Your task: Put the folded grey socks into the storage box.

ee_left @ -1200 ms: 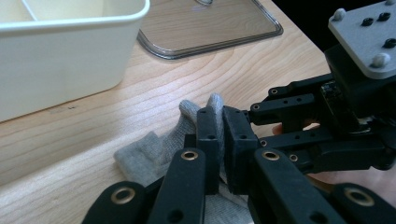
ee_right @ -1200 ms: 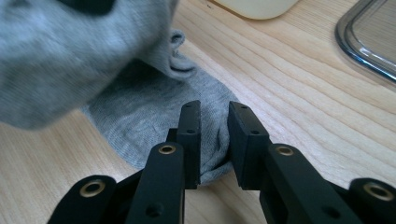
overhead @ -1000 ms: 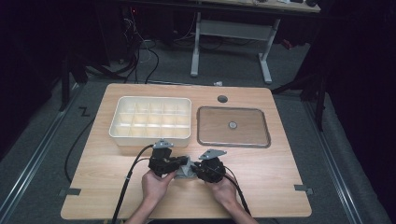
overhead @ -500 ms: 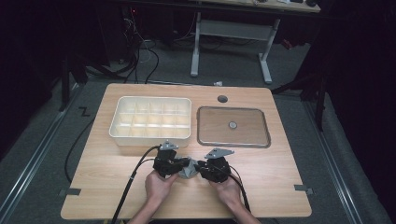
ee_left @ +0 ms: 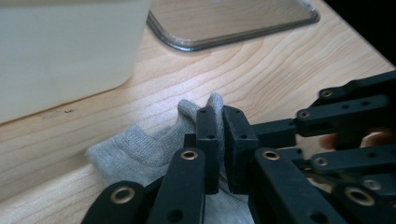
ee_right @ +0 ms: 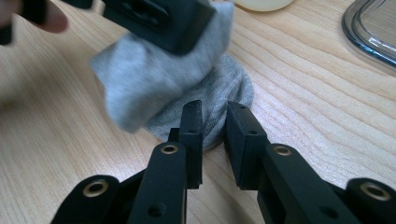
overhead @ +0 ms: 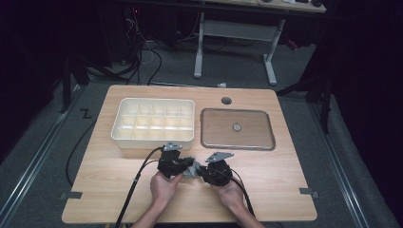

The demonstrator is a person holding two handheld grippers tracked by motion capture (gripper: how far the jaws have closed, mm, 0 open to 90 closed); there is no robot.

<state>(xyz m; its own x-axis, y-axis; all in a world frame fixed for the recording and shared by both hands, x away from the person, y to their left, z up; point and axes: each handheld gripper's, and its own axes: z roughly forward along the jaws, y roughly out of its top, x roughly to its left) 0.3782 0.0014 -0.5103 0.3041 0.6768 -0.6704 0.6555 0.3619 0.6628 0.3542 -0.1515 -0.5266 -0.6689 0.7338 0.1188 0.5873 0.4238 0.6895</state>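
At the left stands the cream compartment box point(overhead: 153, 122), near the far edge of the table point(overhead: 285, 190). Just in front of it, the left gripper point(overhead: 186, 164) has its 2 jaws pressed together on a fold of the grey sock point(ee_left: 135, 149), probably to keep the cloth lifted while the other side is worked. The sock lies on the bare wood between both hands, in the front middle of the table. The right gripper point(ee_right: 215, 126) has just been closing its jaws; a narrow gap remains, and the sock's edge seems to sit at the tips, though I cannot tell if the pads press it. At the right, the clear lid point(overhead: 237, 129) lies flat. The front and right side of the table leave free room for moving.
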